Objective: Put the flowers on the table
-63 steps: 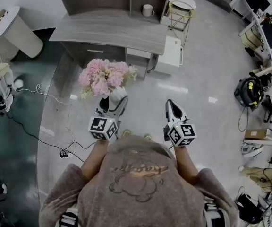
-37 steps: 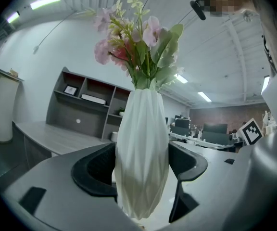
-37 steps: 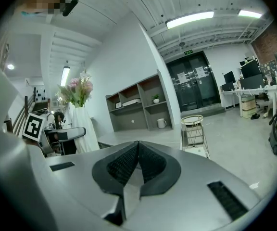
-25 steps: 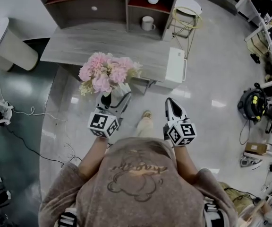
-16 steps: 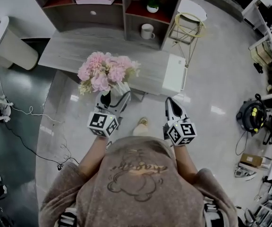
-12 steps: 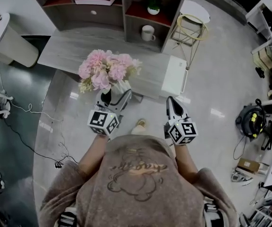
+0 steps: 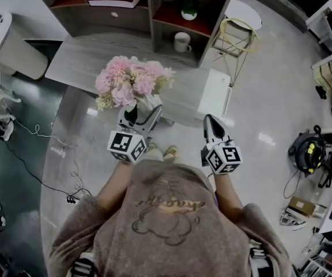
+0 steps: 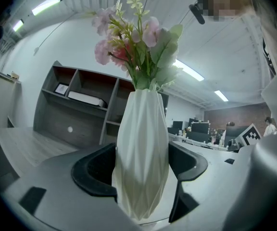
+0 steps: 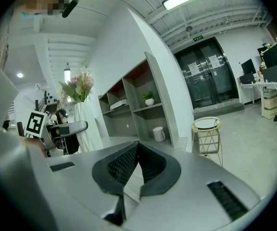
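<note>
A white faceted vase (image 8: 142, 158) of pink flowers (image 7: 132, 82) is held upright in my left gripper (image 7: 141, 115), whose jaws are shut on the vase's body. The bouquet (image 8: 136, 42) rises above the jaws. In the head view the flowers hang over the near edge of the grey wooden table (image 7: 97, 56). My right gripper (image 7: 211, 124) is shut with nothing in it, to the right of the vase and off the table's near right corner. The right gripper view shows the vase (image 9: 86, 121) and left gripper at its left.
A shelf unit (image 7: 154, 4) behind the table holds a white mug (image 7: 181, 41), a small plant (image 7: 189, 8) and a book. A white cabinet (image 7: 216, 94) and a gold wire side table (image 7: 237, 27) stand at the right. A white bin (image 7: 7, 45) stands left; cables lie on the floor.
The person has walked toward the table, carrying the vase forward in the left gripper; the flowers are now over the table's near edge. Both grippers keep their state.
</note>
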### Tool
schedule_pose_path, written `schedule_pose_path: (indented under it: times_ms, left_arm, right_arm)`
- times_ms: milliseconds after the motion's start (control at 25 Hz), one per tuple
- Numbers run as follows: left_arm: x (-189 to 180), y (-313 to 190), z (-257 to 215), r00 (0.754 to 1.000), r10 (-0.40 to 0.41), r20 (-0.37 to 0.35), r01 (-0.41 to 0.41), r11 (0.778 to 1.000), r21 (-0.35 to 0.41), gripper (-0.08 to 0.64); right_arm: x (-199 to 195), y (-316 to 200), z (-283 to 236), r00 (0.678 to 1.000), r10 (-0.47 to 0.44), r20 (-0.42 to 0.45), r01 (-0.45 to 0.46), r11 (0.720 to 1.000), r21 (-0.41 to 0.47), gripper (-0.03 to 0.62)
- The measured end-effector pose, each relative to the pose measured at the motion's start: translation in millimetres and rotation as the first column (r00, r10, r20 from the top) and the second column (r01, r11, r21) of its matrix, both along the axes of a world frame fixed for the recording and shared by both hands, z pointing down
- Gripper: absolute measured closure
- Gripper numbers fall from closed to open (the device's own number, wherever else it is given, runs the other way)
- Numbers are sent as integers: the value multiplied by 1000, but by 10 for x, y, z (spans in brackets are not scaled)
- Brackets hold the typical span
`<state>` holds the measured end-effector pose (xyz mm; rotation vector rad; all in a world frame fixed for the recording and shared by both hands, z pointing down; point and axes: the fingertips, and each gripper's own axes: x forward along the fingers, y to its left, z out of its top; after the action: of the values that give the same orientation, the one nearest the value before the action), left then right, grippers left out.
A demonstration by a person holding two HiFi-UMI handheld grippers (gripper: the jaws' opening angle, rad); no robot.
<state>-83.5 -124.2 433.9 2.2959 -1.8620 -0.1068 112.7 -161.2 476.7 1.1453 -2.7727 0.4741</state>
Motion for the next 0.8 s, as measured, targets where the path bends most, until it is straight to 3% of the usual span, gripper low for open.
schedule_pose_path:
  times_ms: [800]
  left_arm:
    - [-95, -662, 65, 989, 146, 23, -146, 989, -7, 210]
  right_arm:
    - [-85, -302, -90, 991, 132, 3, -132, 991, 4, 607]
